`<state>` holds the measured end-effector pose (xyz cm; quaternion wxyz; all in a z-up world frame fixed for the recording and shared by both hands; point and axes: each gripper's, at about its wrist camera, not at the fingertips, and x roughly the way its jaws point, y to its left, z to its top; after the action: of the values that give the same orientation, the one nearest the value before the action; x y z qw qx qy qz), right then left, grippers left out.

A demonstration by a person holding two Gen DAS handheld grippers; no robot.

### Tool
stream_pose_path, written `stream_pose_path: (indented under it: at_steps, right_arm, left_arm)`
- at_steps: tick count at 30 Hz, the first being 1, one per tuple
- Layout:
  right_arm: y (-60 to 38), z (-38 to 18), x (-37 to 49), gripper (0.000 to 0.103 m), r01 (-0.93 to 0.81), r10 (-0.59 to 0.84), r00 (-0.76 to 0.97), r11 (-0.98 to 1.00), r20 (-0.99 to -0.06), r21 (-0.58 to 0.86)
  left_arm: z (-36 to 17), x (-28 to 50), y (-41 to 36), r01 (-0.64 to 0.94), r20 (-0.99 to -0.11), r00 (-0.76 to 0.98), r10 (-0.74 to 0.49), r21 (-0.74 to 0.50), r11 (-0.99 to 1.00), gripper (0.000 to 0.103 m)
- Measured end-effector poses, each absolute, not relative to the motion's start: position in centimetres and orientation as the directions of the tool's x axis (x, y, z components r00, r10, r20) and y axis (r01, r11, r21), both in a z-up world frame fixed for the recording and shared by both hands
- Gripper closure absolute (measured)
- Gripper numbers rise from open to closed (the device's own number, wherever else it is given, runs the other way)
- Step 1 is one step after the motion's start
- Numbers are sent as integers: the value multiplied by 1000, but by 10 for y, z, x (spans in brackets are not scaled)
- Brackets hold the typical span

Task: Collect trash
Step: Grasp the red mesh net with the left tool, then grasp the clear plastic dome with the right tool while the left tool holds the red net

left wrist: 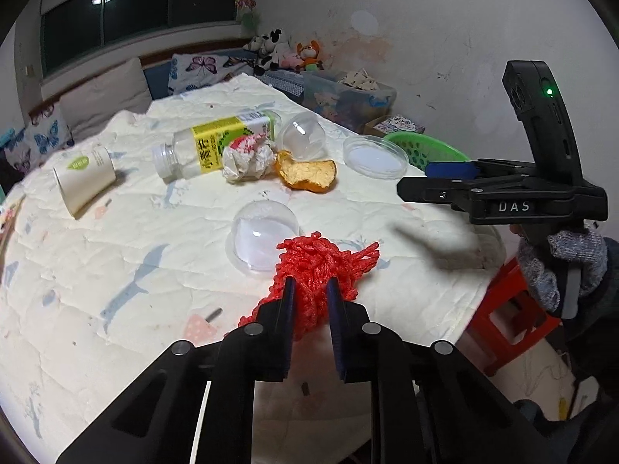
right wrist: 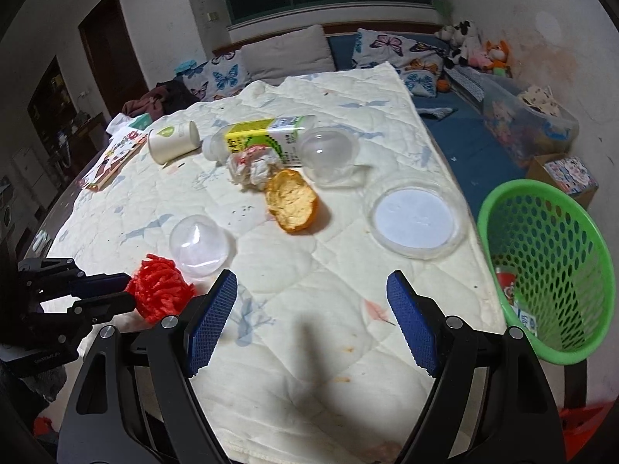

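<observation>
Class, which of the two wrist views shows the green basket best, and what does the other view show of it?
The right wrist view: the green basket shows almost whole, with its mesh wall, rim and some packaging inside. In the left wrist view only a strip of the basket shows, past the table edge, partly hidden by the right gripper.

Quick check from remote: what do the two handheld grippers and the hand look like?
Both grippers, left and right, are matte black plastic frames with silver bolts and blue textured finger pads. The right unit has white "DAS" lettering and a green LED. A grey knit glove covers the hand.
</observation>
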<state>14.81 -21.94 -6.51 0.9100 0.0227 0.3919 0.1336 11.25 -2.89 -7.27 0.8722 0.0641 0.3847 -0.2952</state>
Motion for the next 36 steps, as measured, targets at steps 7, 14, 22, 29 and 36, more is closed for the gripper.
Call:
stream_pose_path:
  at_steps: [7, 14, 22, 29, 36]
  right_arm:
    - [-213, -63, 144, 23, -243, 272, 653, 959, -707, 145]
    - [-191, -65, 147, 24, -298, 310, 632, 943, -710, 146]
    - [-134, -77, 161, 29, -416, 372, 575, 900, -729, 131]
    - [-99, -87, 183, 33, -450, 375, 553, 886, -744, 112]
    - [-88, -97, 202, 35, -419, 329, 557, 904, -762, 83]
  left_arm:
    - [-69, 106, -22, 547, -700, 541, -466, -128, 827, 92]
    - [-51, 92, 11, 493, -669, 598, -441, -127, 860, 94]
    - [-39, 90, 64, 382, -644, 657, -391, -162, 910, 94]
    - [-40, 91, 90, 330, -640, 673, -370, -188, 925, 94]
    - [-42, 91, 94, 331, -634, 674, -379, -199, 922, 94]
